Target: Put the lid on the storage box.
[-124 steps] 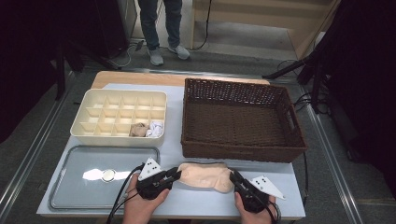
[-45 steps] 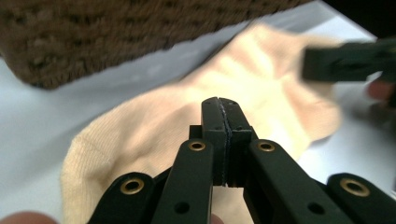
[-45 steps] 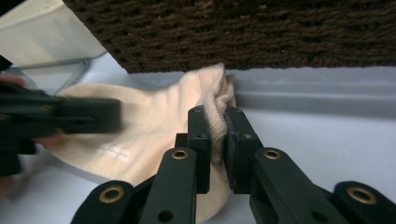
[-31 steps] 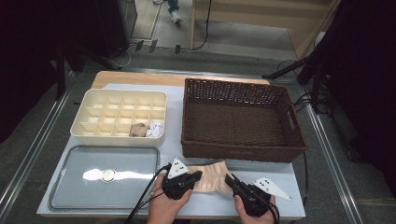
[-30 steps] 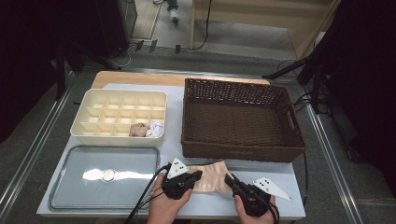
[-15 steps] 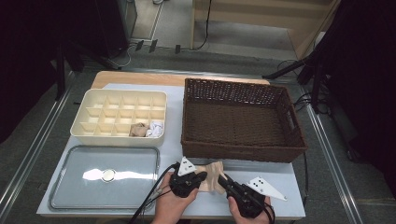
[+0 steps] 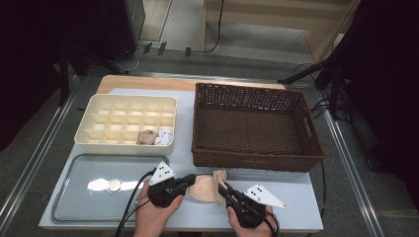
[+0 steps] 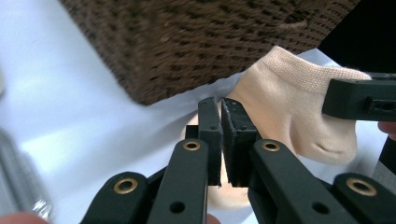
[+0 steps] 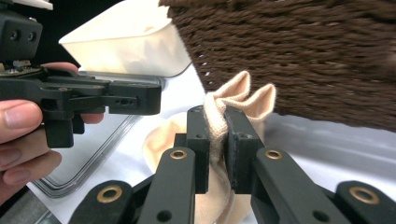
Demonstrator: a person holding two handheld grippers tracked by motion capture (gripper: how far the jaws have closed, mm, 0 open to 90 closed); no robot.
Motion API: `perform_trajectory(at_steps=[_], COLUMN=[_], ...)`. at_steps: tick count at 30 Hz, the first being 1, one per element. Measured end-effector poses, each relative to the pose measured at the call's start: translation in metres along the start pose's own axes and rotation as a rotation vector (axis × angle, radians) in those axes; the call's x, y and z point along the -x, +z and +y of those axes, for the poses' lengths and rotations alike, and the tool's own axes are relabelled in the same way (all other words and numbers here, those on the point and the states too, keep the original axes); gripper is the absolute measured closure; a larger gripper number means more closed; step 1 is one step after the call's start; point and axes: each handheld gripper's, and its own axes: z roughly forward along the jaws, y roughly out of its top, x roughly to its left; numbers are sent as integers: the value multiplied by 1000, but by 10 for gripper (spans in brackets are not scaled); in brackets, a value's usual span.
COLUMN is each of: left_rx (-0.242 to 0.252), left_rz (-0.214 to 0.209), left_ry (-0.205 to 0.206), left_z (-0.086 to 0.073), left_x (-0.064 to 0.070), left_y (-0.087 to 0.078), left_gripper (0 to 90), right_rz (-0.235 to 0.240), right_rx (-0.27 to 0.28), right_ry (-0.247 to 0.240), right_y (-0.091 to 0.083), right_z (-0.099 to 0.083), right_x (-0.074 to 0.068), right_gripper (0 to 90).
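Jaws of both grippers are clamped on the beige sock (image 7: 206, 186); keep both pinches firm, folding evenly before lifting toward the wicker basket (image 7: 254, 126).

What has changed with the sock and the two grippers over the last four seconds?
The left gripper and right gripper have drawn together, bunching the beige sock from a flat stretch into a short folded lump. Both stay shut on it. The wicker basket, divided box and metal tray have not moved.

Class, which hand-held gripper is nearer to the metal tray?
Left. The left hand-held gripper sits just off the tray's right edge; the right hand-held gripper is farther right, beyond the sock.
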Motion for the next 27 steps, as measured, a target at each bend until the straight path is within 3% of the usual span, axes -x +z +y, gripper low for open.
perform_trajectory(at_steps=[8,11,15,17,19,23,27], left_rx=[-7,1,7,12,21,24,8], left_rz=[9,9,7,2,-4,-17,-41], left_ry=[-35,-41,-45,-43,-47,-41,-26], left_z=[-14,-15,-14,-14,-14,-13,-16], left_x=[-16,-19,-19,-19,-18,-14,-8], left_y=[-9,-12,-15,-16,-18,-18,-12], left_gripper=[878,878,876,876,874,868,839], right_rz=[14,74,118,103,57,-60,-89], right_rx=[-64,-80,-24,3,18,-6,-57], right_ry=[-65,-93,-96,-88,-80,-28,41], right_y=[26,35,28,19,11,6,11], right_z=[-6,-11,-8,-5,-4,-13,-25], right_x=[-18,-24,-28,-24,-17,6,20], right_gripper=[802,660,561,575,594,617,607])
